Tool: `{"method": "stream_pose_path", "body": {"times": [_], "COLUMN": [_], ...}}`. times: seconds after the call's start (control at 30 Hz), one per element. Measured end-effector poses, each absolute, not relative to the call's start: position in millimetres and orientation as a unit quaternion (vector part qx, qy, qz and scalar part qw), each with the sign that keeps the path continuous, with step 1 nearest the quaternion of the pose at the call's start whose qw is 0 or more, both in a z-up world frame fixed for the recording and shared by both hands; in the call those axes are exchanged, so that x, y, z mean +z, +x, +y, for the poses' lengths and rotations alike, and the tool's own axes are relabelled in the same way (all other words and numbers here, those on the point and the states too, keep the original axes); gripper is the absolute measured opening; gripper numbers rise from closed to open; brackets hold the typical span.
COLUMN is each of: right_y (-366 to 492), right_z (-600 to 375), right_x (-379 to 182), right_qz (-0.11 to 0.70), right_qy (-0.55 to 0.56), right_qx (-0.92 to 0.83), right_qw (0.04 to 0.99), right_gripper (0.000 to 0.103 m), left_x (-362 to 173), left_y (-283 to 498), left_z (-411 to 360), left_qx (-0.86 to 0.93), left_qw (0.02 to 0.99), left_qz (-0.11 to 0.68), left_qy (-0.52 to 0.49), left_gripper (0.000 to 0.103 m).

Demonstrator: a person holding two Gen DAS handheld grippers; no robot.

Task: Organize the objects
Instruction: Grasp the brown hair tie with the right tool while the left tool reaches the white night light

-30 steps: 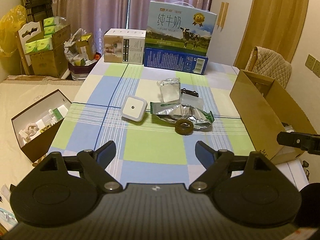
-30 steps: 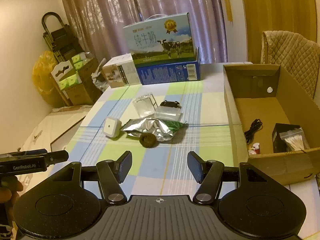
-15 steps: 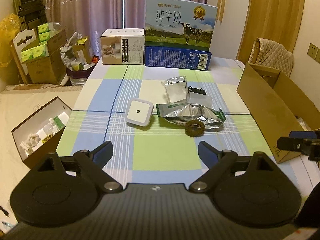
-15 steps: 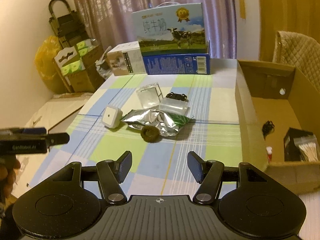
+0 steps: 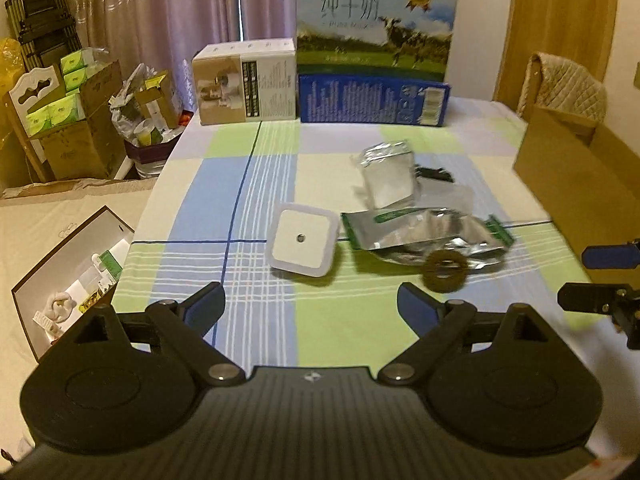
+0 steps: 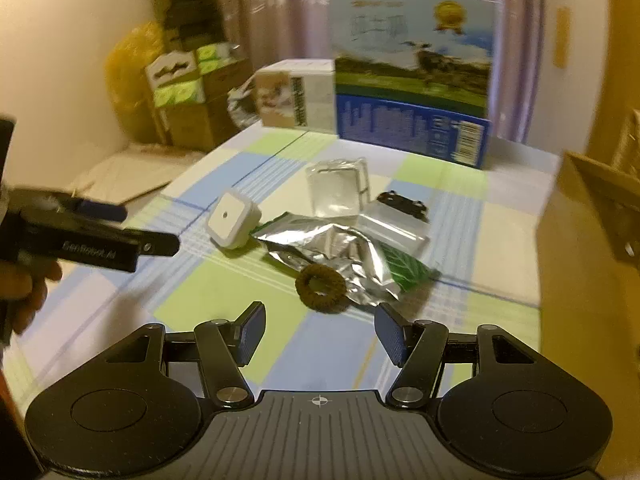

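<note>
Nearest us, our left gripper [image 5: 310, 300] and right gripper [image 6: 320, 330] hover over the checked tablecloth [image 5: 328, 332], jaws apart and empty; the left one's side reads "GenRobot.AI". Just beyond lie a brown hair tie [image 6: 320, 289] touching a crumpled foil pouch [image 6: 340, 254], a white square night light [image 5: 302, 240] beside them, and a clear plastic box [image 6: 338, 192]. At right stands a cardboard box [image 5: 576, 192]. Farthest, a milk carton [image 5: 376, 16] shows "纯牛奶" above a cow.
</note>
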State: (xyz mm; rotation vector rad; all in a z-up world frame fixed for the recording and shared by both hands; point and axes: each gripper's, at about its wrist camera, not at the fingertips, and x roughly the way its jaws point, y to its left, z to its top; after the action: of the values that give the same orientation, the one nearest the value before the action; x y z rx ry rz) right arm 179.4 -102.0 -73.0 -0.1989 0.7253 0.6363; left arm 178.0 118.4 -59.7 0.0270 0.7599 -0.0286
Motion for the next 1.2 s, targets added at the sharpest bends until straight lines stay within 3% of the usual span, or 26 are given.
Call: {"method": "stream_pose_path", "body": {"times": [0.73, 0.93, 1.0, 1.03, 1.2], "right_y": [243.0, 239.7, 238.2, 237.1, 235.7], "right_z": [-34.3, -30.4, -29.6, -29.0, -31.1], "right_x": [-155.3, -156.1, -155.4, -154.1, -140.0], "right_qz": [0.326, 0.325, 0.325, 0.324, 0.315], "right_qy": [-0.253, -0.263, -0.259, -0.256, -0.217], "right_qx": [0.328, 0.330, 0.330, 0.331, 0.329], "right_qw": [0.850, 0.846, 0.848, 0.849, 0.864], "right_gripper": [0.058, 0.034, 0.017, 0.013, 0.012], "left_x": [-116.0, -120.6, -120.0, -119.5, -119.6], "left_y": [249.2, 255.3, 255.5, 255.6, 259.4], "left_z": [125.7, 129.2, 129.6, 129.6, 131.9], "left_qx": [-0.035, -0.039, -0.041, -0.042, -0.041], "left_qw": [0.918, 0.917, 0.918, 0.918, 0.921], "left_qz": [0.385, 0.389, 0.387, 0.386, 0.380], "left_qy": [0.088, 0.081, 0.080, 0.079, 0.073], "left_gripper": [0.091, 0.091, 0.091, 0.091, 0.091]}}
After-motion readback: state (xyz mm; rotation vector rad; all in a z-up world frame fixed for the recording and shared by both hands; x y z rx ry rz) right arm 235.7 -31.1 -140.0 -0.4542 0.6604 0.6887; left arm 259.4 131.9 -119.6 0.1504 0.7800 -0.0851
